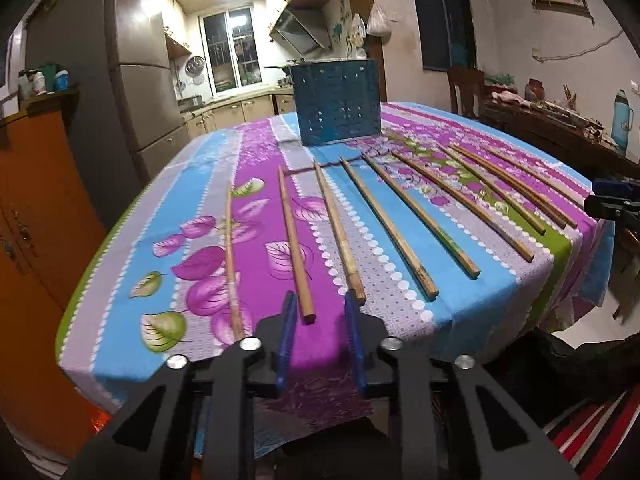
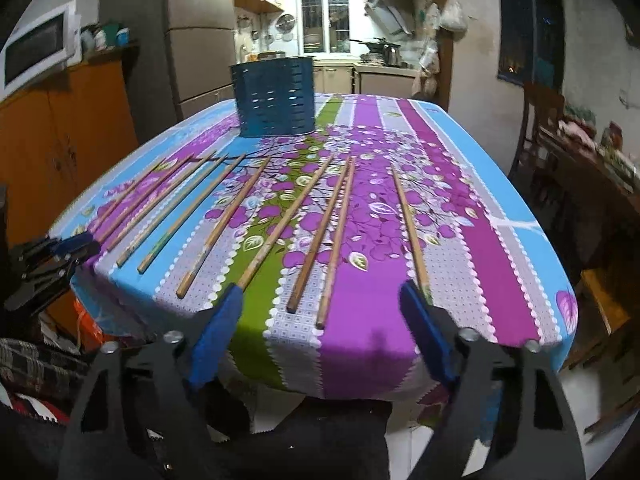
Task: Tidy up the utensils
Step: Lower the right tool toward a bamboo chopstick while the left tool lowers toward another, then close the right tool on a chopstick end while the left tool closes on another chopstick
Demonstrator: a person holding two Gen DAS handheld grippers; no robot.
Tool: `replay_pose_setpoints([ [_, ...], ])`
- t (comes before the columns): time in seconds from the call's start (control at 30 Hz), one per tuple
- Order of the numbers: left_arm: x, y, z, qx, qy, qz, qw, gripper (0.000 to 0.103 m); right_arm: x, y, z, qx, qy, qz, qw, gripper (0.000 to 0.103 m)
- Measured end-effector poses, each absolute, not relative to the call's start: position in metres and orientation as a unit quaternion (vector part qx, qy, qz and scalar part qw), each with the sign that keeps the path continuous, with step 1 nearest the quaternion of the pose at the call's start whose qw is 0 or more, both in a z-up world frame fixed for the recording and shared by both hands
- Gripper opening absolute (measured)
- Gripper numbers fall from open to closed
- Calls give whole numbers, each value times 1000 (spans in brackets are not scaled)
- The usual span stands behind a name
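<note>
Left wrist view: the left tool (image 1: 318, 300) is held with its jaws narrowed but grasping nothing, a brown wooden chopstick's (image 1: 294, 242) near end lying between them on the table (image 1: 120, 344). Right wrist view: the right tool (image 2: 320, 292) is spread wide and empty, with two wooden chopsticks (image 2: 324, 242) between its fingers. A dark blue perforated holder (image 2: 276, 98) is seen upright beyond the row of chopsticks.

Both cameras look forward and slightly down from the near edge of the surface (image 1: 120, 360) toward the blue holder (image 1: 338, 104) at its far end. The left view sits near the chopsticks (image 1: 294, 240) left of the holder, the right view farther right; both share holder, chopsticks and kitchen behind.
</note>
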State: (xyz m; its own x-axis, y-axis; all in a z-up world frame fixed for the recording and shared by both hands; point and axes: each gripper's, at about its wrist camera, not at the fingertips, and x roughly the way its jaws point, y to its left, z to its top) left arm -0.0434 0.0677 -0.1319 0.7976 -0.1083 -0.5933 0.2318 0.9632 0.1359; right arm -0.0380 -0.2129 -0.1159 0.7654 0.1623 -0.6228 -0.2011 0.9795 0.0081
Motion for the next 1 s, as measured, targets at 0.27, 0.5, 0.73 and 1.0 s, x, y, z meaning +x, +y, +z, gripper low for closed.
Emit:
replay_pose_setpoints([
  [0.27, -43, 68, -138, 85, 294, -106, 946, 11, -31, -202, -130, -62, 337, 95, 935, 15],
  [0.5, -45, 68, -140, 73, 288, -103, 949, 11, -29, -192, -134, -73, 332, 113, 934, 14],
  [0.73, -46, 68, -140, 72, 288, -101, 949, 11, -22, -190, -142, -66, 342, 111, 931, 12],
  [1.0, -45, 70, -141, 67, 285, -102, 951, 11, -21, -191, -144, -49, 337, 105, 934, 7],
])
